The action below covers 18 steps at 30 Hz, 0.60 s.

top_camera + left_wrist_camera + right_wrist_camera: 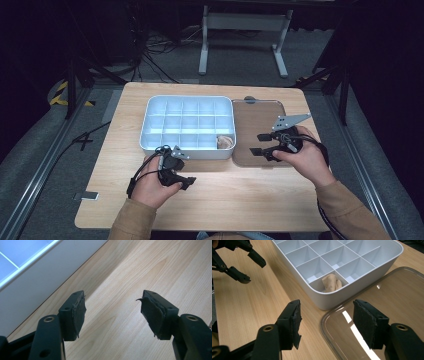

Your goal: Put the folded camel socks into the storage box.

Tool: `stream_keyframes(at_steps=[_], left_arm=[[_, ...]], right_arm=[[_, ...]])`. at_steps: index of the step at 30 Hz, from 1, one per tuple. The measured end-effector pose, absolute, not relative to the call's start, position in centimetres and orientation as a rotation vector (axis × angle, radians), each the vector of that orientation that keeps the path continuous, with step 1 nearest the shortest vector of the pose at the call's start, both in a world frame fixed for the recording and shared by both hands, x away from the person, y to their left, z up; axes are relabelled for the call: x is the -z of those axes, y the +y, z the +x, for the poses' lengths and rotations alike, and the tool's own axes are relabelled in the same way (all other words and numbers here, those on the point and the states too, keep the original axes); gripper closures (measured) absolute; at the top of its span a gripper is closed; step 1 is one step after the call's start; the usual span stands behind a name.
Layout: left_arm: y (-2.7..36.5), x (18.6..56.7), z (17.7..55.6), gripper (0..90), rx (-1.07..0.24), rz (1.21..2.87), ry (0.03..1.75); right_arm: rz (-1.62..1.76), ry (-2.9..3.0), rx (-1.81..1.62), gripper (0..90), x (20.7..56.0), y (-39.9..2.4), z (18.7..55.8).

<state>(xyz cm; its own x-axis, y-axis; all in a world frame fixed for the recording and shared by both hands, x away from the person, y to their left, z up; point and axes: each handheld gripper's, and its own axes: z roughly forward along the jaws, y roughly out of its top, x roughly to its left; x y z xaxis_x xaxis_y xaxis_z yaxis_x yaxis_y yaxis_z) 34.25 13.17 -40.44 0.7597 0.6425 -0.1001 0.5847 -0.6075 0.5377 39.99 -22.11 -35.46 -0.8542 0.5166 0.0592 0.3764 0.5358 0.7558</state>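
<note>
left gripper [186,181]: rests low over bare wood near the white box's near wall, jaws spread wide with nothing between them; the worn pads [79,315] show frayed edges, so a thin thing could slip in a pinch

compartment box [150,107]: white, on the far-left half of the table [225,210], all cells bare but one; a nudge against its near wall from the left gripper could slide it, since it seems to sit loose on the wood

tan piece [332,283]: crumpled, lying in the near-right corner cell of the box, leaning toward the divider; soft and irregular, it might snag on a divider if anything drags across that cell

clear lid [260,132]: lies flat on the table just right of the box, its rim close beside the box's right wall; glossy and flat, so a jaw has little to bite on, and a push from above would likely skid it into the box or off toward the right edge

right gripper [259,144]: hovers over the lid's near-left part, jaws wide apart, holding nothing; if it closes on the lid's rim at an angle, the lid could pop free or tilt up against the box
</note>
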Motion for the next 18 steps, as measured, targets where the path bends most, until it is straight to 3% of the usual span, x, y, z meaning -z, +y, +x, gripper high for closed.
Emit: stream_keyframes(at_steps=[18], left_arm=[[13.4,40.4,34.2,36.4,-0.143,2.391,0.919]], right_arm=[[0.73,2.581,-1.174,37.8,37.0,-24.4,38.0]])
